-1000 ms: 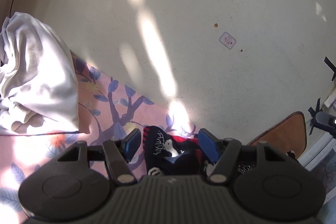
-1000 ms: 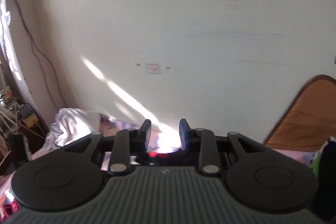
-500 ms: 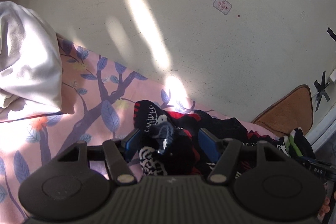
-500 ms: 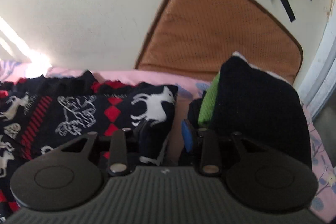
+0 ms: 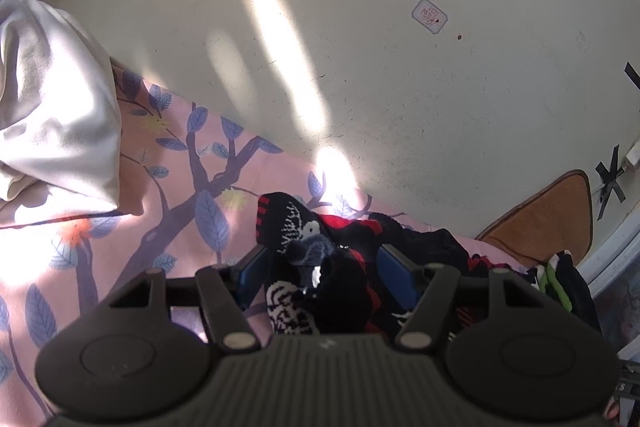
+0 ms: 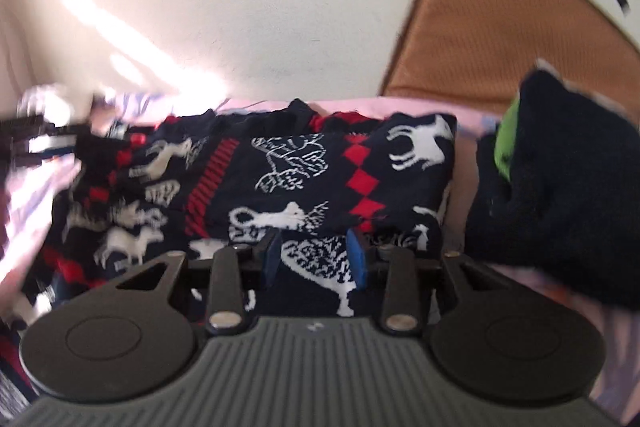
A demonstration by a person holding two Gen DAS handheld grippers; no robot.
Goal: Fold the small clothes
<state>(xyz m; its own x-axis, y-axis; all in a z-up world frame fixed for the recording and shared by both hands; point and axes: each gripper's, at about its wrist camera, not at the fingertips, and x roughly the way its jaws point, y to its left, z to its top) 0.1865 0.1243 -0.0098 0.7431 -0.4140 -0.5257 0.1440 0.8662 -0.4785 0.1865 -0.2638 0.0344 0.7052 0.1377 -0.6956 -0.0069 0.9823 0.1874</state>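
- Big cream wall (image 5: pixel 360 75) fills the far side, matte and scuffed, streaked with soft bars of sunlight, a small rounded sticker (image 5: pixel 429 16) stuck on it.
- Below it, the bed sheet (image 5: pixel 160 163): smooth pink cotton printed with purple branches and blue oval leaves, running away to the left.
- Far left on that sheet, a white cloth (image 5: pixel 52 115) sits in a soft, rumpled heap, thick folds catching the light.
- Over on the right, a tan mesh cushion (image 6: pixel 500 27) with a rounded corner leans against the wall, woven and grainy.
- Now the knitted sweater (image 6: pixel 300 167) — chunky dark navy knit, white deer and bird figures, red diamonds and stripes — lying spread on the sheet near the wall, bunched and lumpy at its left end.
- Just right of it, a black fuzzy bundle (image 6: pixel 560 187) with a bright green strip tucked in, slumped on the sheet.
- Left tongs (image 5: pixel 324 267): blue pads wide apart, a humped fold of the knit lying between them, not pinched.
- Right tongs (image 6: pixel 314 257): pads parted too, straddling the near edge of the sweater over a white bird motif; the view is motion-blurred.
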